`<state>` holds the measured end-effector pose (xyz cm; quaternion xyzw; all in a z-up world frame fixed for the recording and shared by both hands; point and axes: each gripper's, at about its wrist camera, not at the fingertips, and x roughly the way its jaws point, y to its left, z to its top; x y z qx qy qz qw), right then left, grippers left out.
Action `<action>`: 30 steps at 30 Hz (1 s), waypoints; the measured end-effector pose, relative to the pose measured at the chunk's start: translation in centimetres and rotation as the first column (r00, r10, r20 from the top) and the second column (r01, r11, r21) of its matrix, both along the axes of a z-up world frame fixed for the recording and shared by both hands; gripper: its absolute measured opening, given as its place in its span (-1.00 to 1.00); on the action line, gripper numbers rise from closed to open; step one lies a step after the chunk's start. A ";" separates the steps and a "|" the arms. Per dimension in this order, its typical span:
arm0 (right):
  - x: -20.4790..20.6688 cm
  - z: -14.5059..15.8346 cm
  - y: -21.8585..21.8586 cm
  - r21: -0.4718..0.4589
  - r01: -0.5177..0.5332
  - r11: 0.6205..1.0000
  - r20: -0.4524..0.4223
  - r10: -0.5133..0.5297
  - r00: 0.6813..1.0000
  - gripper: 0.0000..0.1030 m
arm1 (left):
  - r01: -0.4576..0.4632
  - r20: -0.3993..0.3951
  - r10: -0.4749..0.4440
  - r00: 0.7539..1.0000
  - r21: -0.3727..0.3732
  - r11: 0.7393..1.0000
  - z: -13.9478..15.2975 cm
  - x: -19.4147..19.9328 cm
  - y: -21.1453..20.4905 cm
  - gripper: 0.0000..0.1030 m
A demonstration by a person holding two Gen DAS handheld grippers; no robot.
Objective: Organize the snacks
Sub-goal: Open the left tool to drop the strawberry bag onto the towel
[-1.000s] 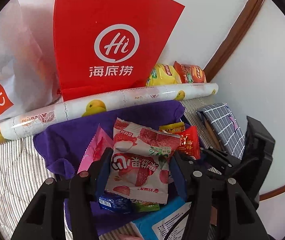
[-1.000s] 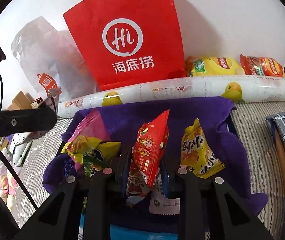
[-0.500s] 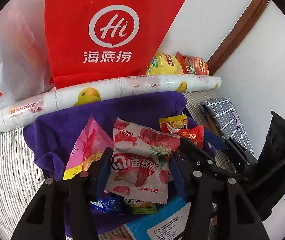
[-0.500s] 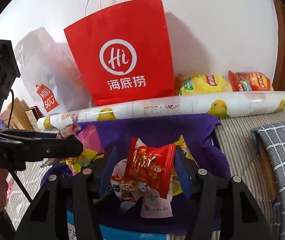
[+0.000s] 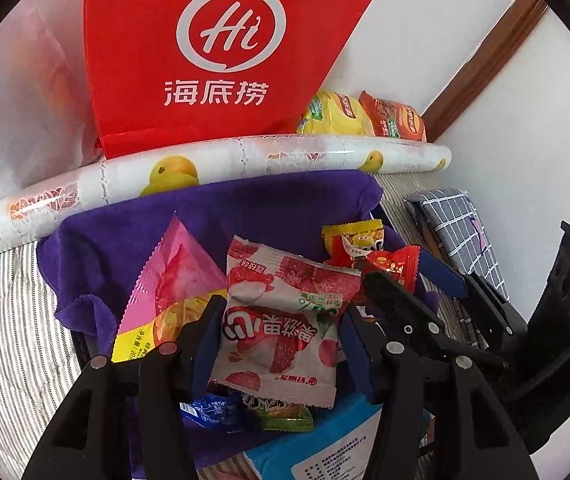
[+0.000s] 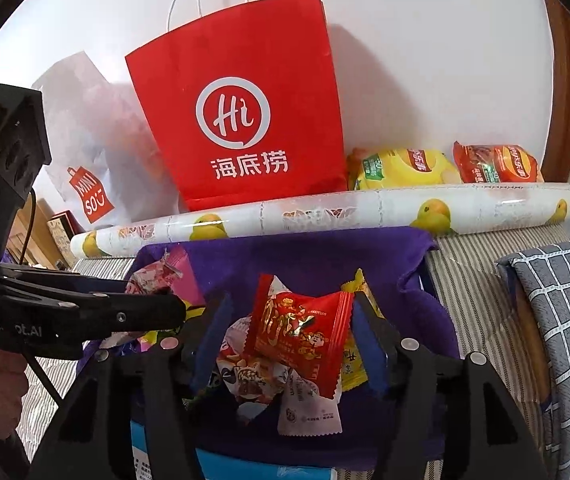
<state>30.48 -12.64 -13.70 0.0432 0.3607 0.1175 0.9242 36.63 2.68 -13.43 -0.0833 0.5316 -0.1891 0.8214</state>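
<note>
Now your left gripper (image 5: 281,334) squeezes the strawberry packet (image 5: 281,320) so it cannot fall, while your right gripper (image 6: 293,344) is opening around the red packet (image 6: 299,334), letting it go.

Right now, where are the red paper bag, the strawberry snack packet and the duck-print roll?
red paper bag (image 6: 241,128), right wrist view, logo.
strawberry snack packet (image 5: 281,320), left wrist view, front middle.
duck-print roll (image 6: 325,212), right wrist view, mid-length.

Bright, even light, soft wall shadows; fisheye edges bend, perhaps slightly blurred.
</note>
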 end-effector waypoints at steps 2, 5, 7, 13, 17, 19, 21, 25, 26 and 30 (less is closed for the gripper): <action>-0.1 0.0 0.0 -0.004 0.003 1.000 0.004 -0.003 1.000 0.20 | -0.001 -0.004 0.001 1.000 -0.001 1.000 -0.1 0.1 0.0 0.04; 0.0 0.0 -0.1 -0.006 0.008 1.000 0.003 -0.008 1.000 0.21 | -0.005 -0.006 0.005 1.000 0.001 1.000 -0.2 0.2 0.0 0.04; 0.1 -0.1 -0.1 -0.009 0.014 1.000 -0.002 -0.014 1.000 0.21 | -0.010 -0.010 0.010 1.000 -0.001 1.000 -0.3 0.2 0.1 0.04; 0.3 0.0 -0.6 -0.005 0.035 0.999 -0.008 -0.035 0.999 0.22 | -0.028 -0.019 0.028 0.999 0.007 1.000 -0.6 0.4 0.3 0.04; 0.4 0.0 -1.3 0.007 0.056 0.998 -0.010 -0.056 0.998 0.22 | -0.033 -0.028 0.034 0.999 0.012 0.999 -0.8 0.5 0.4 0.04; 0.4 0.1 -1.6 0.014 0.067 0.998 -0.008 -0.067 0.998 0.22 | -0.036 -0.034 0.036 0.999 0.012 0.999 -1.0 0.5 0.4 0.05; 0.4 0.1 -1.8 0.023 0.075 0.997 -0.007 -0.075 0.997 0.22 | -0.033 -0.036 0.033 0.999 0.011 0.999 -1.1 0.6 0.3 0.06; 0.4 0.3 -2.2 0.035 0.086 0.996 -0.005 -0.086 0.996 0.22 | -0.030 -0.034 0.030 0.999 0.001 1.000 -1.0 0.6 0.2 0.06; 0.4 0.3 -2.3 0.037 0.088 0.995 -0.006 -0.087 0.996 0.22 | -0.029 -0.032 0.028 0.999 -0.002 1.000 -1.0 0.5 0.2 0.06; 0.4 0.4 -2.4 0.046 0.092 0.995 -0.004 -0.092 0.996 0.22 | -0.031 -0.023 0.030 0.999 -0.008 0.999 -0.4 0.4 0.2 0.20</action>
